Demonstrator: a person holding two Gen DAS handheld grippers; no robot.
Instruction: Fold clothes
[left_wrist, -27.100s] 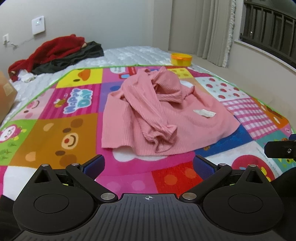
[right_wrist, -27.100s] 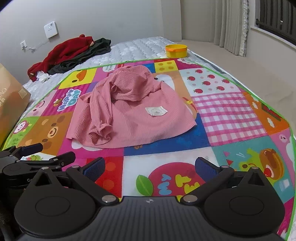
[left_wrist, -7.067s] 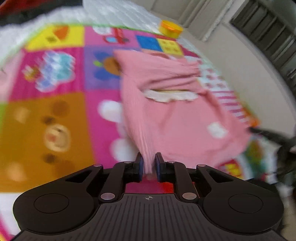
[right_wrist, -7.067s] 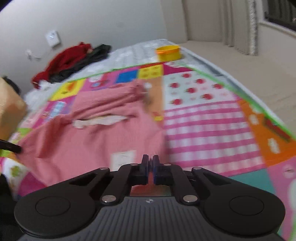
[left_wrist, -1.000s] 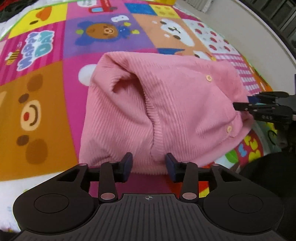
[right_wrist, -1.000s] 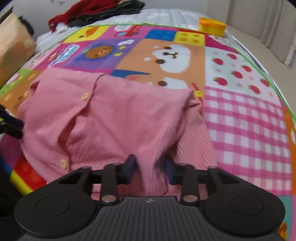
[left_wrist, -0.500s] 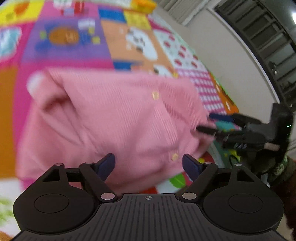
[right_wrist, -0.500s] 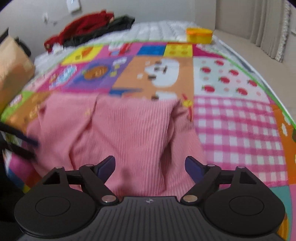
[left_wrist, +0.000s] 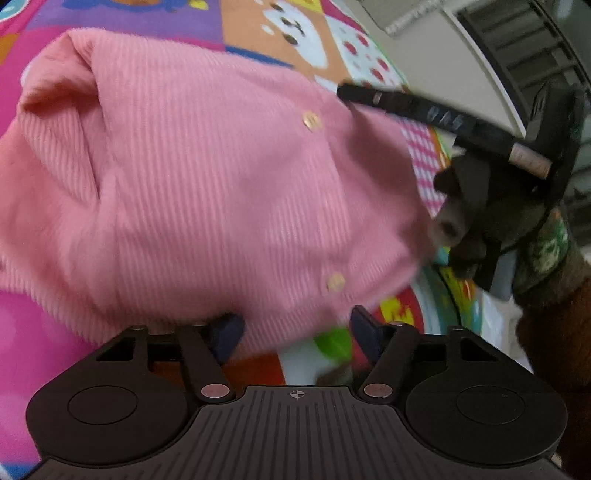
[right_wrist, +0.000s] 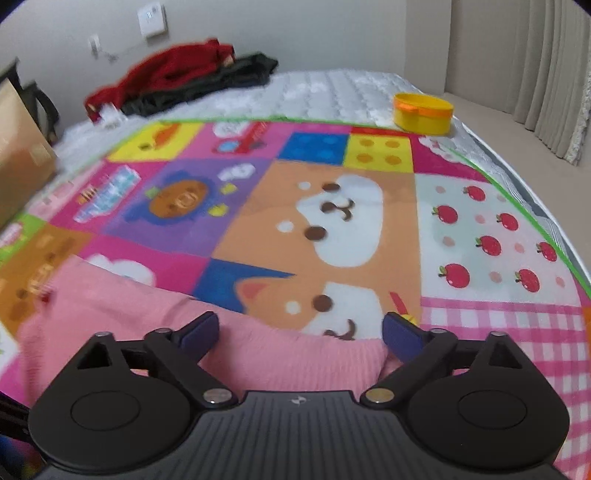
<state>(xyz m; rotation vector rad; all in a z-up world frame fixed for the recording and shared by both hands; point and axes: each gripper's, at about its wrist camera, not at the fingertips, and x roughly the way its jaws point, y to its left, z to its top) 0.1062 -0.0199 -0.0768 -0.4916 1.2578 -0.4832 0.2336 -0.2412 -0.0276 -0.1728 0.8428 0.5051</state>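
While the pink ribbed cardigan (left_wrist: 207, 192) lies as a folded bundle on the patchwork play mat (right_wrist: 332, 206), both grippers are off it.

At the left, the left gripper (left_wrist: 297, 326) hangs over the bundle's near edge, its jaws closing with only the hem between them and nothing pinched yet; two buttons (left_wrist: 311, 120) face up. Further right, the right gripper (right_wrist: 299, 328) stands spread wide above the far edge, holding nothing. I judge the main folds done, with perhaps a last tidy or fold left; red and dark clothes (right_wrist: 177, 77) wait beyond.
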